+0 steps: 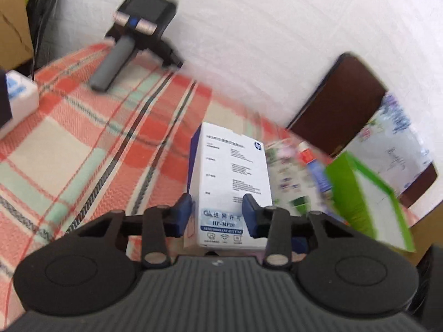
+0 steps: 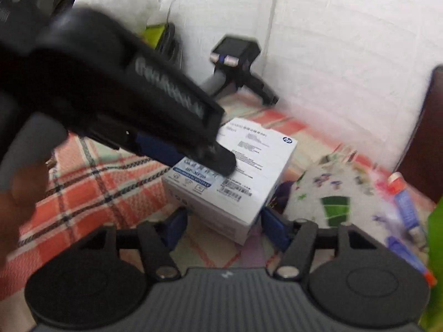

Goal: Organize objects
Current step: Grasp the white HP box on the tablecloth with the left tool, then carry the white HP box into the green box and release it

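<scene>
A white HP box (image 1: 231, 182) with blue sides rests on the plaid cloth. My left gripper (image 1: 217, 211) is shut on the box, its blue pads against both sides of the near end. In the right wrist view the same box (image 2: 235, 177) shows with the left gripper (image 2: 213, 156) reaching in from the upper left and clamped on it. My right gripper (image 2: 221, 225) is open, its pads on either side of the box's near corner, not pressing it.
A black handheld device with a grey handle (image 1: 133, 36) stands by the white wall. A green-edged box (image 1: 365, 199), a floral bag (image 2: 340, 191) and tubes (image 2: 404, 202) lie to the right. A dark wooden board (image 1: 337, 105) leans behind. A white box (image 1: 19, 94) sits far left.
</scene>
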A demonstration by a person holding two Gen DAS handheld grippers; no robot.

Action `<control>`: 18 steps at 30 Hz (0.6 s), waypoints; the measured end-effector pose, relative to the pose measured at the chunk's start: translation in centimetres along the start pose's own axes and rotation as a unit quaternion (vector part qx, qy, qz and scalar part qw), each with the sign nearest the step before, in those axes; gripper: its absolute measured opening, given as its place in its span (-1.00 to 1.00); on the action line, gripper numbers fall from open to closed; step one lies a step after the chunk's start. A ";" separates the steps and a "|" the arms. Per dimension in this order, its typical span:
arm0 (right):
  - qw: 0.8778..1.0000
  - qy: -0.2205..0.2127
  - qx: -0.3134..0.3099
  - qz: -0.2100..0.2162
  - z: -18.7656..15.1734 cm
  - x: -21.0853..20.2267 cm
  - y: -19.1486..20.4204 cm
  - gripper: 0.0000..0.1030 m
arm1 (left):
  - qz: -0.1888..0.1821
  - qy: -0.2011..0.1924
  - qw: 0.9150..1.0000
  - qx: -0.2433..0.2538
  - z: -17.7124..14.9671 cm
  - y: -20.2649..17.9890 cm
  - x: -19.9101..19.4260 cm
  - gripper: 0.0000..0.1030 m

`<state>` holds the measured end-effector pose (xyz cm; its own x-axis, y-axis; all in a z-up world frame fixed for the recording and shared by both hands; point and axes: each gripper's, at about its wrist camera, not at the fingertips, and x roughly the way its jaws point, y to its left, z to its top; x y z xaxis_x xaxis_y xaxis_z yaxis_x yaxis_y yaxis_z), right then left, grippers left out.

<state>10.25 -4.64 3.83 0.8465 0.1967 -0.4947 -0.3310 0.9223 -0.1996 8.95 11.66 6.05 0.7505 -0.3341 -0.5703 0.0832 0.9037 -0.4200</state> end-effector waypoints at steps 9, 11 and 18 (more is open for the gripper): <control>0.992 -0.065 0.043 -0.100 -2.0 -8.7 -7.0 0.11 | -0.055 -0.033 0.992 0.108 0.6 -11.5 -0.9 -0.18; 0.987 -0.065 0.058 -0.136 -2.9 -10.3 -10.2 0.11 | -0.079 -0.029 0.987 0.136 0.3 -15.4 0.4 -0.18; 0.962 -0.035 0.146 -0.228 -8.3 -15.6 -21.9 0.11 | -0.159 0.009 0.962 0.221 -2.6 -28.2 7.1 -0.17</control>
<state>0.85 -30.71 8.91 0.9052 -0.2379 -0.3521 0.2036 0.9701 -0.1321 10.19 -16.88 11.99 0.6302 -0.6136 -0.4758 0.5804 0.7793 -0.2362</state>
